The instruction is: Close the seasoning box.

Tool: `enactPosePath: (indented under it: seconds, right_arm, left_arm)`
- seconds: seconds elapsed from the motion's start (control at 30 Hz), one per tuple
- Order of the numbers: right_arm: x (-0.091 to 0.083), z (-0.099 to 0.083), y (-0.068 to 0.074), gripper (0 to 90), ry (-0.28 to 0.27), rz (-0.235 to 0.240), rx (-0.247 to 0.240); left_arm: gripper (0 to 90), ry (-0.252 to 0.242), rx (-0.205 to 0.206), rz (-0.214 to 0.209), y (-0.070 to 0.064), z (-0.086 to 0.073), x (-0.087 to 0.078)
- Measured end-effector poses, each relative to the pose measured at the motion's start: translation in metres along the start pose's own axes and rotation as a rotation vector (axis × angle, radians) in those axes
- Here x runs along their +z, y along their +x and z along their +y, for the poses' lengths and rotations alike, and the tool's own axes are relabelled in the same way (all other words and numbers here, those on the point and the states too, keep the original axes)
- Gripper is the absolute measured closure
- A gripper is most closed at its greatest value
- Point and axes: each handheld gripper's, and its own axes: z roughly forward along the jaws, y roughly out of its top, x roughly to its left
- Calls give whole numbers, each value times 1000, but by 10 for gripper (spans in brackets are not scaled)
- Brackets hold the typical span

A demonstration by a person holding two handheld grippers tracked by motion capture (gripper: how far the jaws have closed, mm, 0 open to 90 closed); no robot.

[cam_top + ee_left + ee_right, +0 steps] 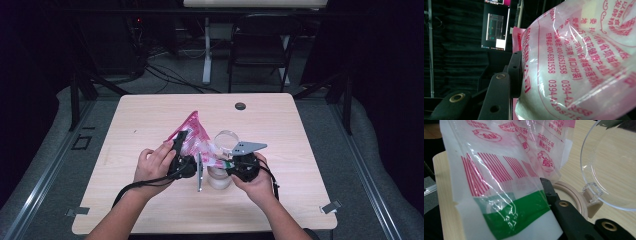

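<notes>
Light wooden rectangular bench point(150, 120) took up most of the high view, a small dark round grommet point(240, 106) at its 12 o'clock edge. A black folding chair point(260, 45) stood on the floor beyond the bench, toward 12 o'clock.

Pink-and-clear plastic bag of white powder with red print point(192, 132) was held up over the bench centre, tilted, its pink top pointing to 12 o'clock and its lower end toward 5 o'clock, by the jar. In the left tool view the bag point(584, 70) bulged with white contents; in the right tool view the bag point(499, 170) showed a red barcode and a green band low down.

Clear plastic jar with a beige rim point(220, 177) stood on the bench just at 4 o'clock of the bag, its clear hinged lid point(226, 138) flipped open and standing up. The right tool view showed the beige rim point(574, 195) and the clear lid point(614, 165) close behind the bag.

Left tool point(180, 150), held by the left hand point(155, 167), was clamped on the bag's 9 o'clock side; one black jaw pressed against the film in the left tool view. Right tool point(240, 165), in the right hand point(257, 182), gripped the bag's lower end, one jaw against the green band; a grey three-cornered plate point(248, 147) sat on top of it.
</notes>
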Motion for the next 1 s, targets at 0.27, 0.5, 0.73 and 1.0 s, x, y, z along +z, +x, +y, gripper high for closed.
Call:
enactPosePath:
  seconds: [0.27, 0.5, 0.73, 1.0]
  right_arm:
    - [0, 0, 0, 900, -3, 1, 0]
    - [-1, 0, 0, 900, -3, -4, 1]
    - [-2, 0, -1, 900, -4, -2, 3]
    - [-3, 0, -2, 900, -1, 1, 3]
  left_arm:
    - [636, -7, 4, 5, 1, 1, 0]
    - [636, -1, 8, -3, 1, 1, 0]
    - [636, -5, 17, 4, 2, 4, -1]
    - [635, -9, 29, 2, 3, 5, 0]
